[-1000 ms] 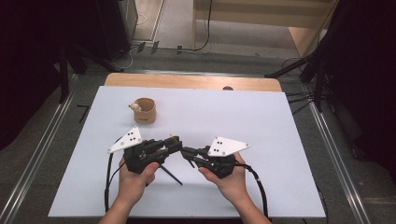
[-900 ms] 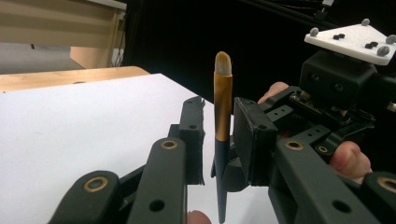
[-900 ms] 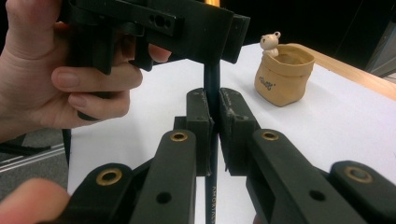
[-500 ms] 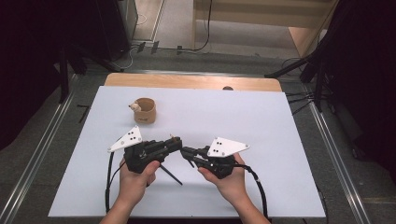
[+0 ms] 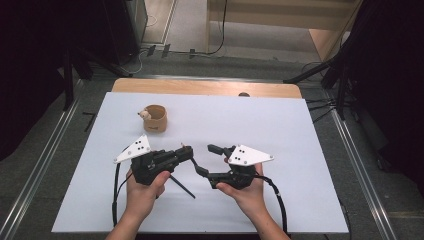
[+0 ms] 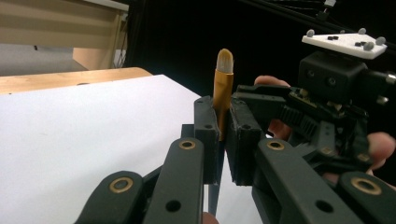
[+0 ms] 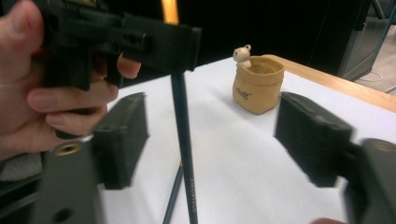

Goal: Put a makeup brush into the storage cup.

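Paintbrush [image 6: 222, 88] clamped in my left fingers [image 6: 223, 140], bristle tip up, dark handle slanting down toward counter [image 5: 280, 130]. My right fingers [image 7: 210, 140] at 3 o'clock of brush, just opened wide, pads off handle, which stands between them. Tan pouch [image 5: 155, 118] with bear figure at 11 o'clock, well apart.
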